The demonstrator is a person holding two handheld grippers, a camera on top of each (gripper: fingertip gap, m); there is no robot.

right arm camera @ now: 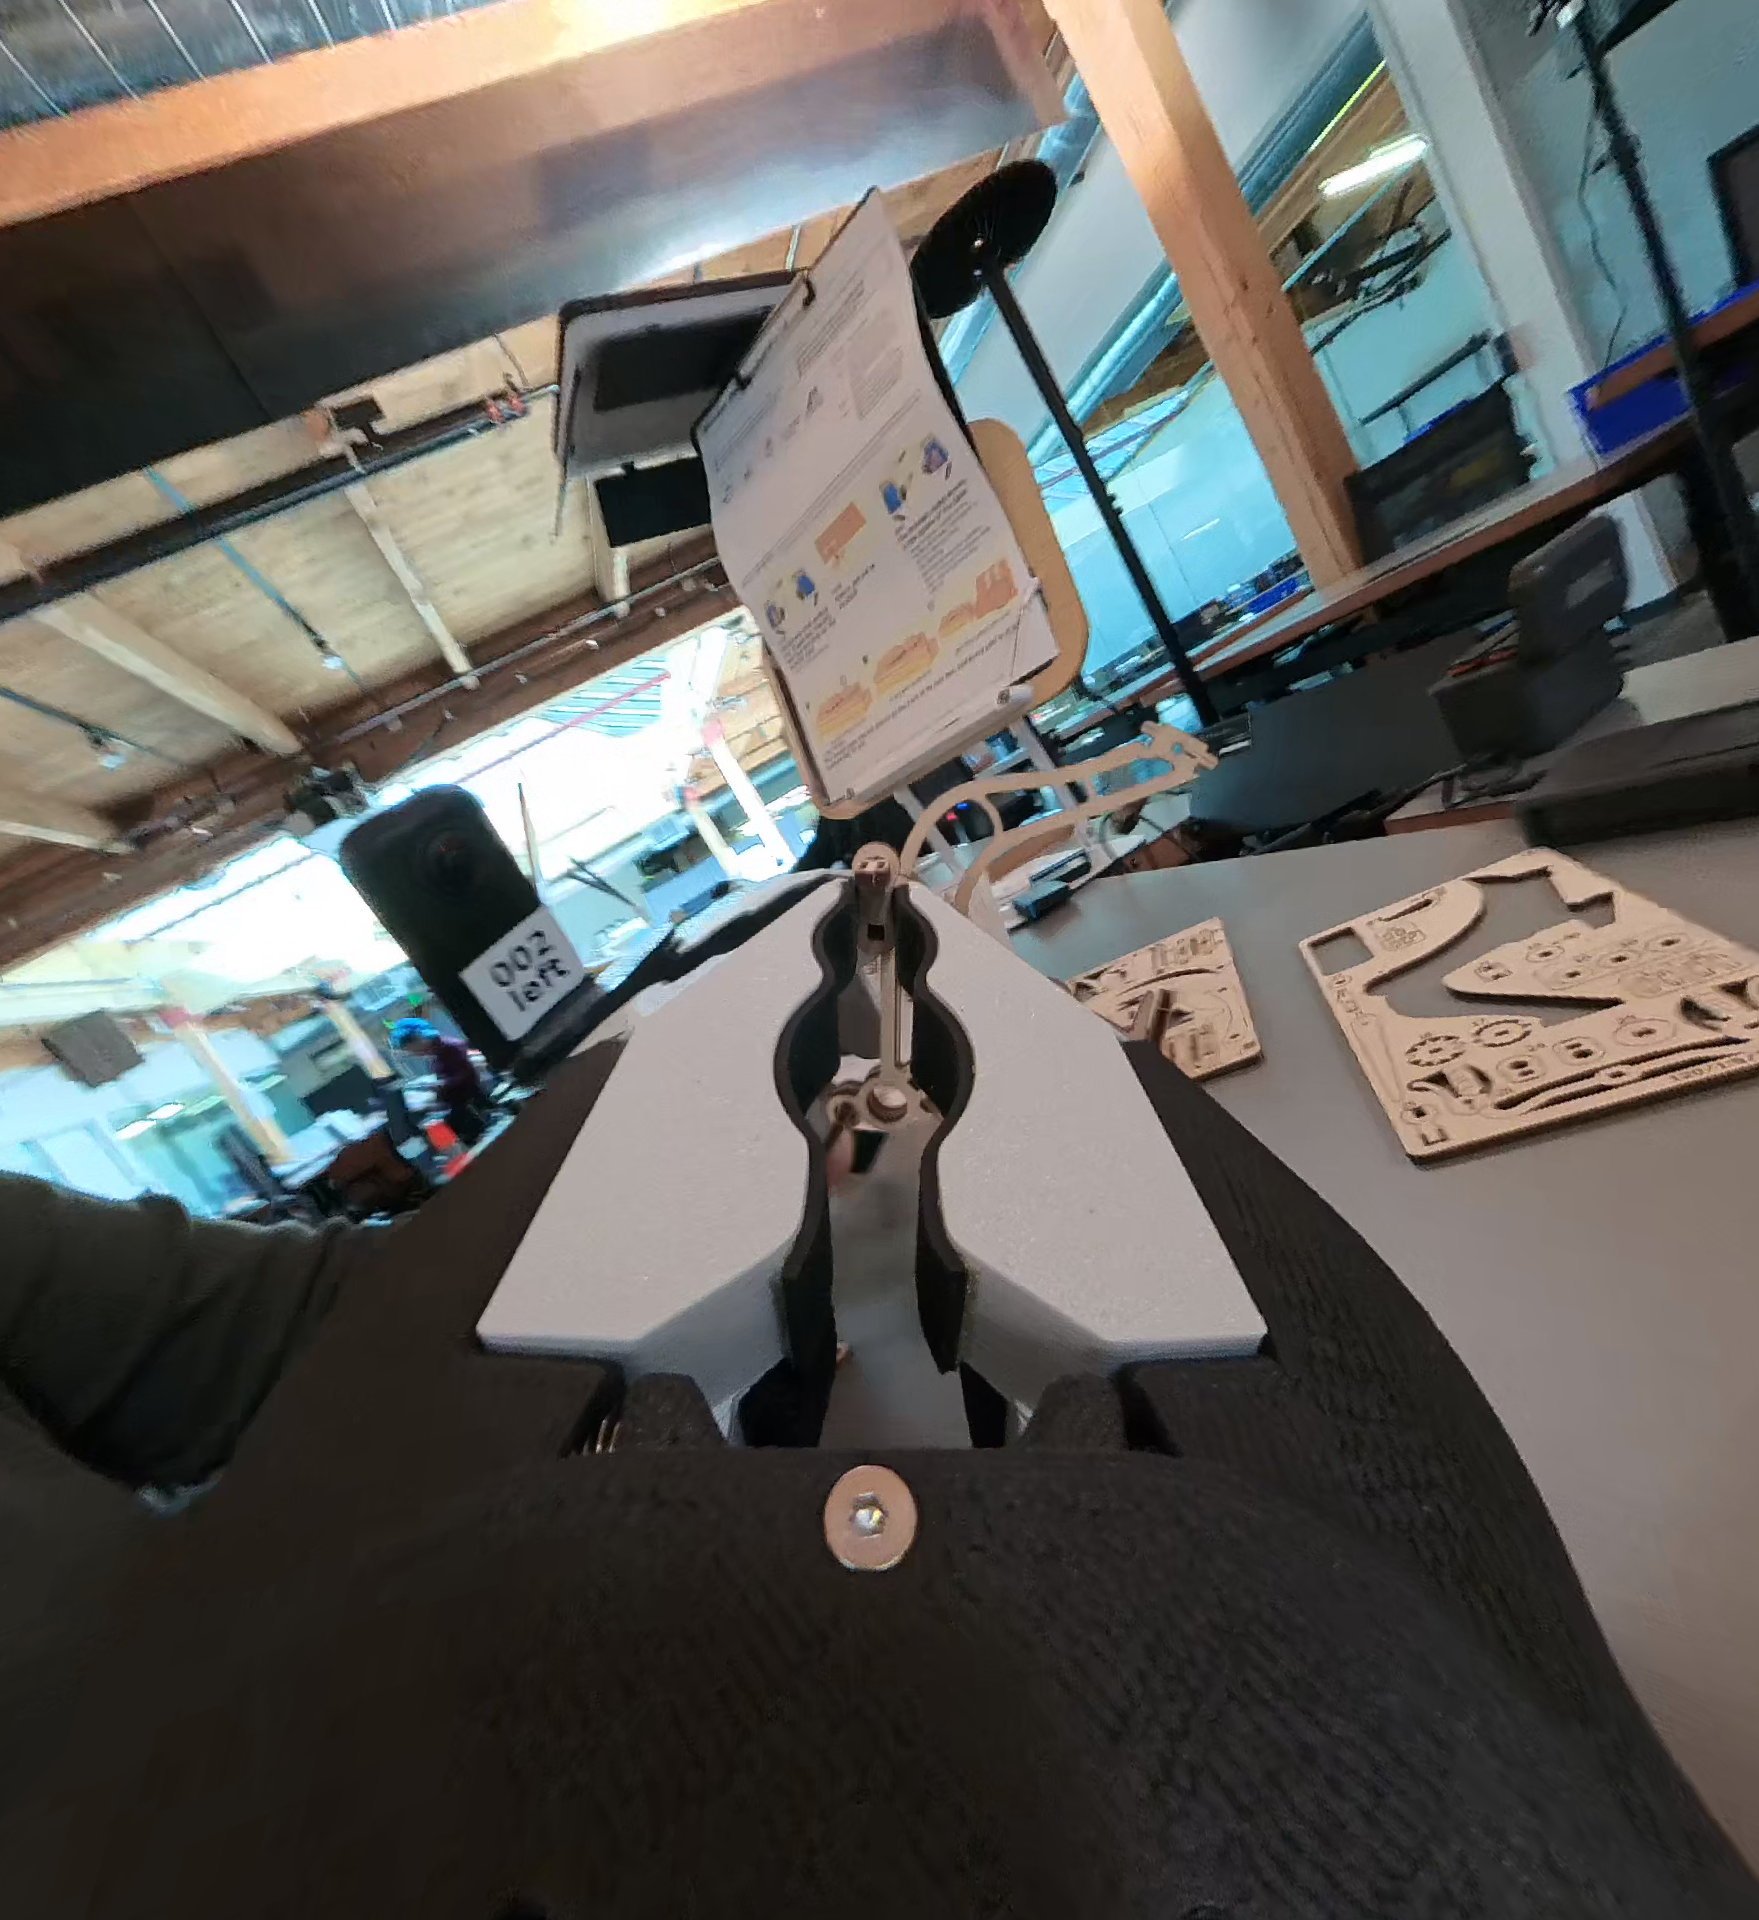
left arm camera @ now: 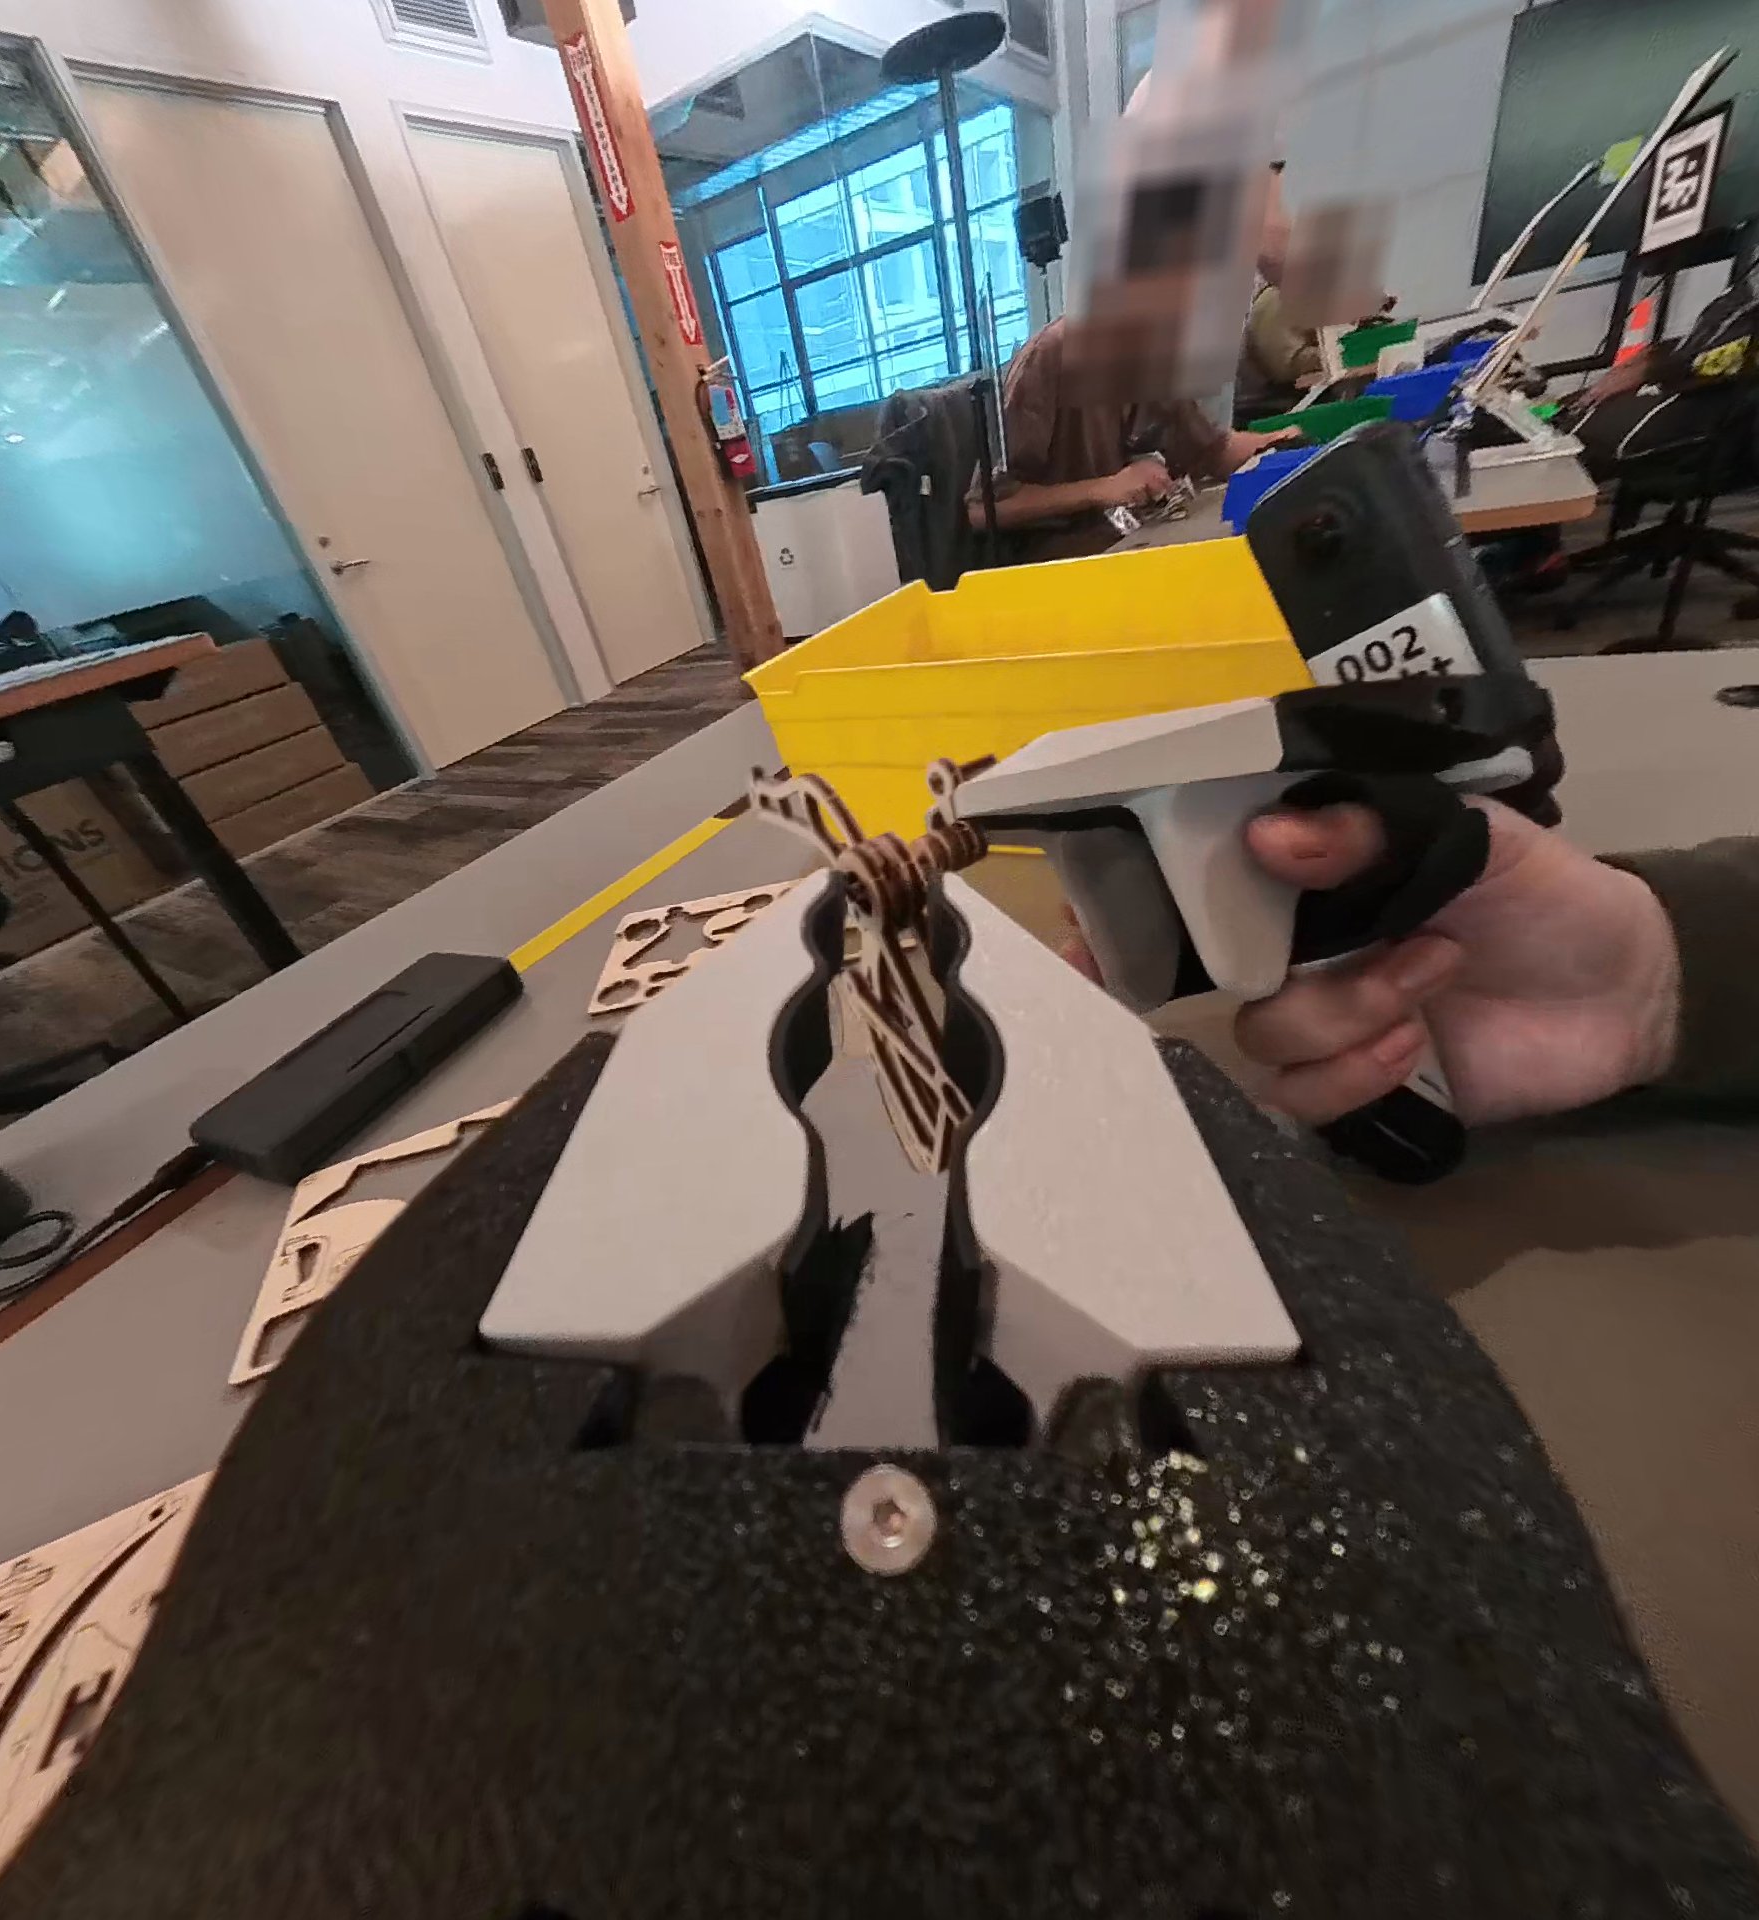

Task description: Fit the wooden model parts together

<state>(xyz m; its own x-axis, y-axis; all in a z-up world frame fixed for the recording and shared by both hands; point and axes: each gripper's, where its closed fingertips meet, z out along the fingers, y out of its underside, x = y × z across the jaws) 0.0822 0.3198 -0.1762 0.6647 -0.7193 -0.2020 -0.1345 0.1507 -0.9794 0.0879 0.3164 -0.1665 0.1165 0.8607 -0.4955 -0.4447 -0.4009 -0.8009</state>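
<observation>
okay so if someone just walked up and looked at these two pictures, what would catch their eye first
Probably the wooden model assembly, held up in mid-air between both grippers: the left gripper clamps it from below while the right gripper pinches its top end. Behind them a bright yellow bin stands on the grey table. Punched-out plywood part sheets lie flat nearby.

Yellow bin [left arm camera: 1020, 665] standing on grey table [left arm camera: 1685, 1351]; black box [left arm camera: 355, 1065] lying left of bin; instruction sheet [right arm camera: 875, 499] propped above table.
</observation>
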